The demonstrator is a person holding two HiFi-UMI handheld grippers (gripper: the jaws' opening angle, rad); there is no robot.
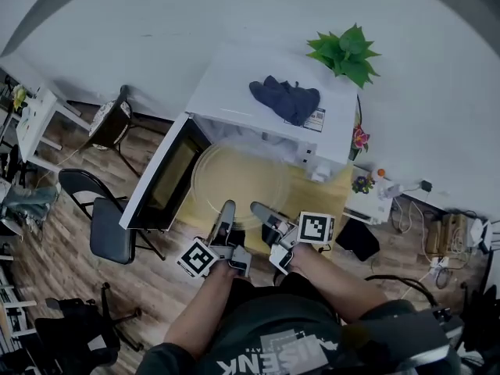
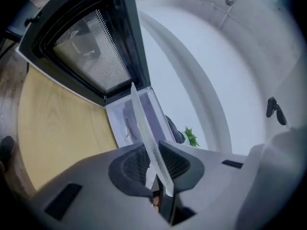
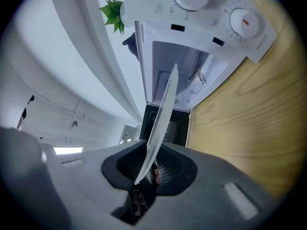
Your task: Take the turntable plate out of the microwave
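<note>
The left gripper (image 2: 153,162) has its jaws nearly closed, clamped on the near rim of the glass plate (image 2: 143,121). The right gripper (image 3: 151,159) pinches the same rim just beside it, equally narrow. The plate is held off the wooden table (image 1: 328,190), above its front edge, facing the microwave (image 1: 258,84) with its door (image 1: 168,170) swung open.

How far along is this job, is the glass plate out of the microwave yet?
Nearly done. The microwave has its door open and the glass plate looks drawn out in front of it, above the wooden table. In hand: the left gripper and right gripper each clamp its near rim. Left: setting it down somewhere.
</note>
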